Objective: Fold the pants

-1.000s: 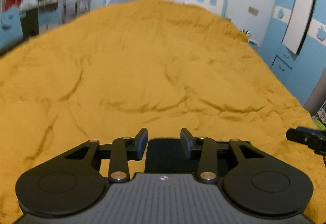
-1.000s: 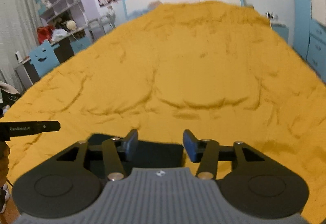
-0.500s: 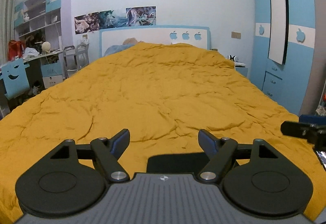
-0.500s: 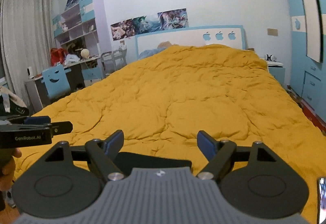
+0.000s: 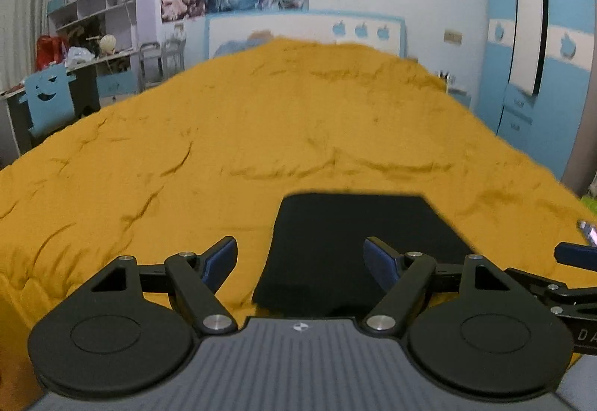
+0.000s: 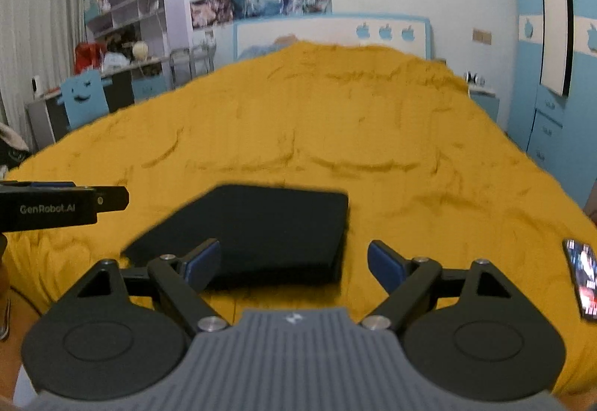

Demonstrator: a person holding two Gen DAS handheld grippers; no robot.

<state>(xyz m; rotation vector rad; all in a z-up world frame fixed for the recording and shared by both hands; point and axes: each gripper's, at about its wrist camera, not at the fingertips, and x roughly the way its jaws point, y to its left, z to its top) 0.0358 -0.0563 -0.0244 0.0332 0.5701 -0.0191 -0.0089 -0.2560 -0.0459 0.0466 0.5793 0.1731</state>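
Note:
The black pants (image 5: 358, 239) lie folded into a flat rectangle on the yellow bedspread (image 5: 261, 134) near the foot of the bed. My left gripper (image 5: 300, 258) hovers over their near left part, jaws wide open, nothing pressed between the pads. In the right wrist view the folded pants (image 6: 261, 228) sit just ahead and left of centre. My right gripper (image 6: 294, 261) is open above their near right corner, holding nothing. The left gripper's body (image 6: 48, 207) shows at the left edge of that view, the right gripper's tip (image 5: 574, 254) at the right edge of the left view.
A phone (image 6: 584, 284) lies on the bedspread at the right near the bed's edge. A blue wardrobe (image 5: 541, 56) stands right of the bed. A desk with a blue chair (image 5: 50, 101) and shelves (image 6: 127, 8) stand on the left, and a headboard (image 5: 306, 34) at the far end.
Both grippers opened from half closed to wide and drew back toward the foot of the bed. The folded black pants, mostly hidden under them before, now lie free in full view.

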